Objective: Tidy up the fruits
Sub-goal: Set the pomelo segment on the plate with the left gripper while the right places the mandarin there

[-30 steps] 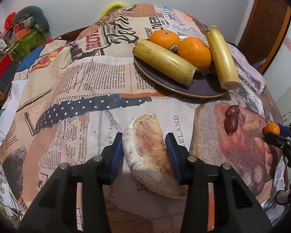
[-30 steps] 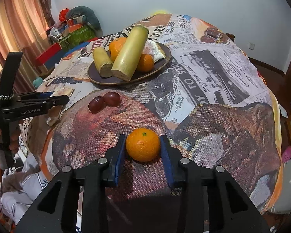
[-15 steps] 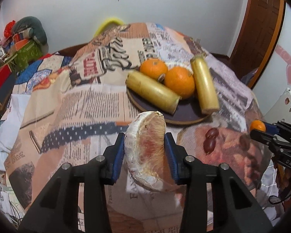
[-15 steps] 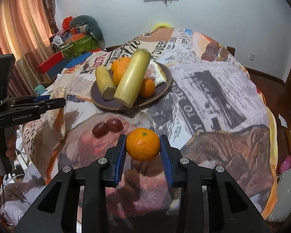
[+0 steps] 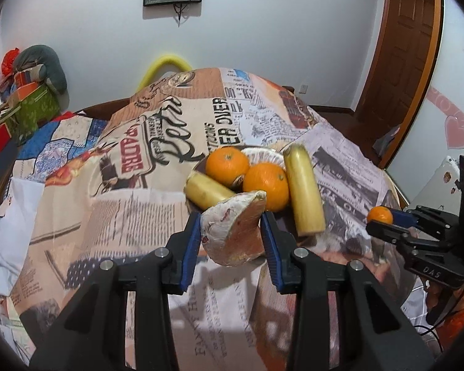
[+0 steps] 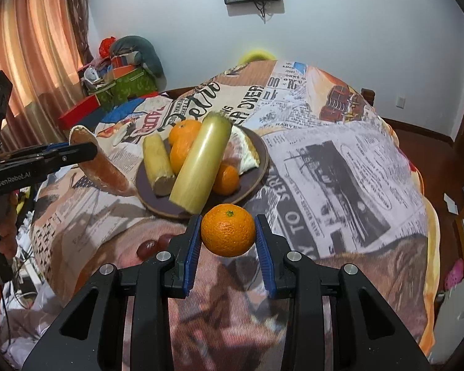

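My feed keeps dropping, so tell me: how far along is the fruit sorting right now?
Done: the plate already carries two sugarcane pieces, oranges and a pomelo wedge. In hand: the left gripper grips a second wedge and the right gripper a tangerine, both lifted near the plate. Left: setting both down, then the two grapes lying on the tablecloth.
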Tool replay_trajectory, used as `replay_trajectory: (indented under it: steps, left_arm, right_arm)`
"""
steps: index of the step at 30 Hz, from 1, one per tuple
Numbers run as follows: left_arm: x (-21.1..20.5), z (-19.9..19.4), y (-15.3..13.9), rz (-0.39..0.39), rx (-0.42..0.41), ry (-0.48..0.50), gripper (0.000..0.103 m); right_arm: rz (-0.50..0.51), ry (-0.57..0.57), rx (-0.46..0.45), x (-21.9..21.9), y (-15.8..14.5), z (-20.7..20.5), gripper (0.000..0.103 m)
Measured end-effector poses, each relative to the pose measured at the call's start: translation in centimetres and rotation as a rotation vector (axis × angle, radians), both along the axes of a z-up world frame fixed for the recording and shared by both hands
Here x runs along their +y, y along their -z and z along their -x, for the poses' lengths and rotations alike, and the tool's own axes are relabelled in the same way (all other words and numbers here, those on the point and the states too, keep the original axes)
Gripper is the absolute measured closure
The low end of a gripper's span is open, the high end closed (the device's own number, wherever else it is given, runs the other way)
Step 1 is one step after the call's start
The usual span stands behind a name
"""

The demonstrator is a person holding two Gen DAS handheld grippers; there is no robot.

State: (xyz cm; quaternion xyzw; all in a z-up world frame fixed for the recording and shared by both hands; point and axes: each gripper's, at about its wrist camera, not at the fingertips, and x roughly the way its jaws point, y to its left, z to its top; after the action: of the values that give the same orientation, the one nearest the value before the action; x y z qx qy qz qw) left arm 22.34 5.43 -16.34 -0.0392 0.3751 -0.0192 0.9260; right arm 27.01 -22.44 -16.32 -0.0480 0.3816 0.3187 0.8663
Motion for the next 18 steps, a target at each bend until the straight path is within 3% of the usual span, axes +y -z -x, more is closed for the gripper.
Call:
replay_trajectory:
  steps: [18]
  left_arm:
    - [0.3, -6.6, 0.4, -0.004, 0.0, 0.016, 0.065]
  right_arm:
    - [-0.001, -0.011, -0.001, 1.8, 1.3, -5.3, 0.072]
